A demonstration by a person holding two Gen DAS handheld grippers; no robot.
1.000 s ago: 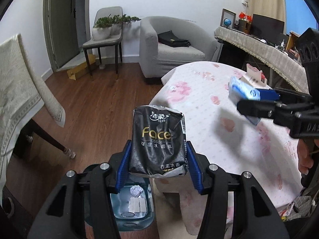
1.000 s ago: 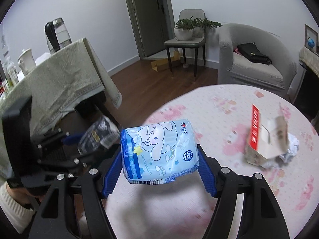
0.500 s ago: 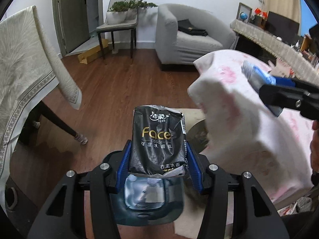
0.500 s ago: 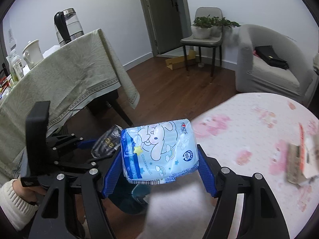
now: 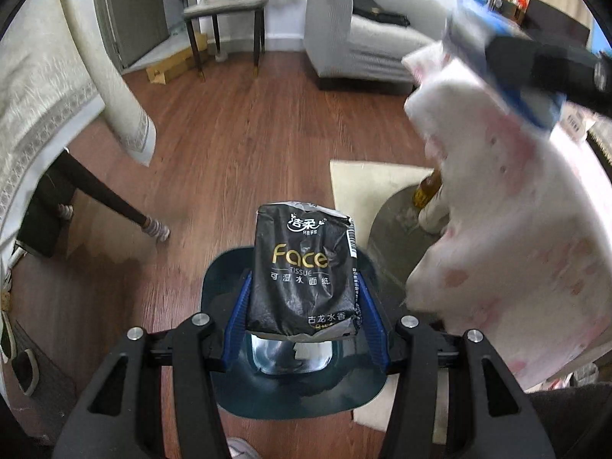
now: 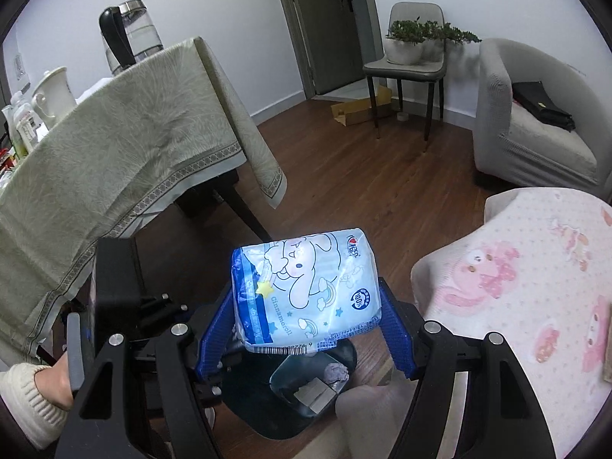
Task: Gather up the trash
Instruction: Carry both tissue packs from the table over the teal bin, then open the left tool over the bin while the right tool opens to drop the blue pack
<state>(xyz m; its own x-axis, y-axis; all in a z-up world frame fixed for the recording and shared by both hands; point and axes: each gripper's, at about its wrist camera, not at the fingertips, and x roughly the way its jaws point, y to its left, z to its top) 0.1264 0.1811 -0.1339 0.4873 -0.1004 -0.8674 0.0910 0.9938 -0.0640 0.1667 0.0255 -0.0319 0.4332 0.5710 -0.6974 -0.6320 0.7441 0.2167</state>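
Observation:
My left gripper (image 5: 304,298) is shut on a black "Face" tissue pack (image 5: 302,271) and holds it right above a dark teal trash bin (image 5: 229,394) on the floor. My right gripper (image 6: 306,321) is shut on a light blue Cinnamoroll tissue pack (image 6: 306,290), held above and just short of the same bin (image 6: 267,417), which holds crumpled paper and small scraps (image 6: 325,386). The right gripper with its blue pack shows at the upper right of the left wrist view (image 5: 535,65). The left gripper body shows at the lower left of the right wrist view (image 6: 114,290).
A round table with a pink-patterned cloth (image 5: 516,229) (image 6: 535,287) stands right of the bin. A table with a beige cloth (image 6: 114,160) carries a kettle (image 6: 130,34). A chair with plants (image 6: 413,57), a grey armchair (image 6: 535,122) and a cream rug (image 5: 367,187) stand beyond.
Both grippers have swung off the pink table towards the floor. The bin now sits directly under the black pack, and the blue pack has come over near the bin. Both grips are unchanged.

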